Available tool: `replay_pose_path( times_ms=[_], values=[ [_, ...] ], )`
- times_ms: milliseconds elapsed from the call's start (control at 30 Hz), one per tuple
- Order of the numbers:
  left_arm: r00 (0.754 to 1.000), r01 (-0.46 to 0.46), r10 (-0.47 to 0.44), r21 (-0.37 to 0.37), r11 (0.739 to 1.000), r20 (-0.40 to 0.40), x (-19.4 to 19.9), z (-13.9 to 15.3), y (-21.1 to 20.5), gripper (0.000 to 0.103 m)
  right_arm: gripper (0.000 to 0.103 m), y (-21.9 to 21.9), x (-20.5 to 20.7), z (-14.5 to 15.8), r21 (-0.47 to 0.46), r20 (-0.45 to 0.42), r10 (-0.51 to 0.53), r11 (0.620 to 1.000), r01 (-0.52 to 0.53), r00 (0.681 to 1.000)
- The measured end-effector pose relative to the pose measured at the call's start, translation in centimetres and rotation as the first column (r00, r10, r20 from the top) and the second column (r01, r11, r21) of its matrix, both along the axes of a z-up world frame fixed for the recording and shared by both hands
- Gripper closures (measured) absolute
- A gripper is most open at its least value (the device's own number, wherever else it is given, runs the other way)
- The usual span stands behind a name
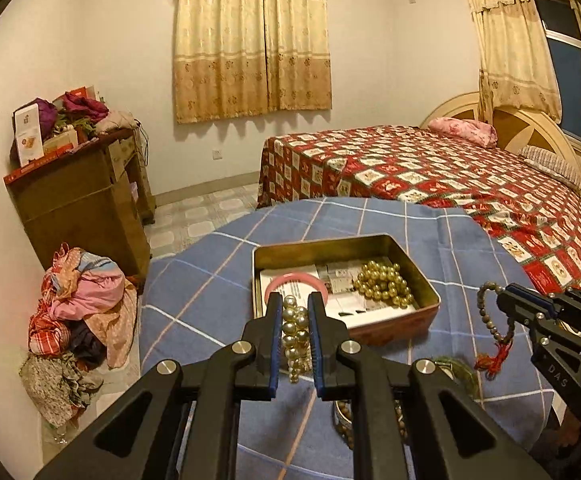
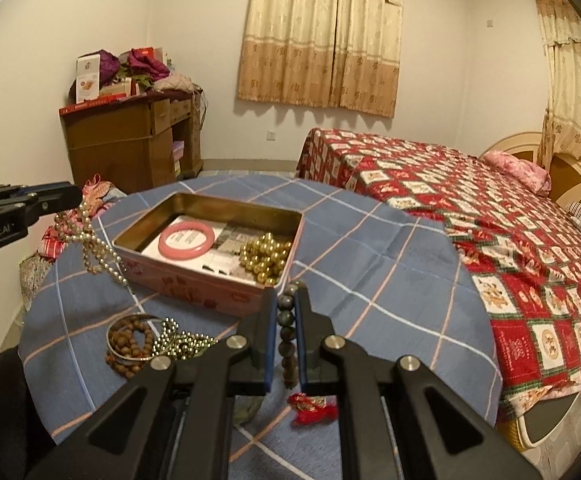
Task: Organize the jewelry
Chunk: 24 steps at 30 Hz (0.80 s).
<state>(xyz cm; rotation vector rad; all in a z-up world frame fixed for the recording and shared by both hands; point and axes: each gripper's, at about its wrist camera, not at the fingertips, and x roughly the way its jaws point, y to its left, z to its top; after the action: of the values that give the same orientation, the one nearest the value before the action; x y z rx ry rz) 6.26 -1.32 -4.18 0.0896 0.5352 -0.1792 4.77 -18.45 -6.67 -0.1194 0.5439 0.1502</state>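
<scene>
the left gripper clamps a pearl strand; the right gripper pinches dark prayer beads. either dangling loop could snag the near rim of the tin.

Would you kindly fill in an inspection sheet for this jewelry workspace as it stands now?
Surface: round table under a blue checked cloth.
Job's things: open tin holding a pink bangle and gold beads; wooden bead bracelet and a fine gold chain lie loose on the cloth.
Clutter: paper sheets inside the tin.
Grippers: left claw shut on a pearl strand; right claw shut on a dark bead string with a red tassel.
Cables: nothing seen.
Surroundings: bed, wooden cabinet, clothes pile on the floor.
</scene>
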Motion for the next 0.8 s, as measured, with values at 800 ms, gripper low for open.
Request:
replay_pose_path(
  times_ms=[800],
  values=[
    [0.998, 0.025, -0.024, -0.018, 1.0, 0.058, 3.4, 2.1, 1.2, 0.091, 0.093, 1.5, 3.3, 2.6, -0.048, 0.059, 0.042, 0.998, -0.039, 0.997]
  ],
)
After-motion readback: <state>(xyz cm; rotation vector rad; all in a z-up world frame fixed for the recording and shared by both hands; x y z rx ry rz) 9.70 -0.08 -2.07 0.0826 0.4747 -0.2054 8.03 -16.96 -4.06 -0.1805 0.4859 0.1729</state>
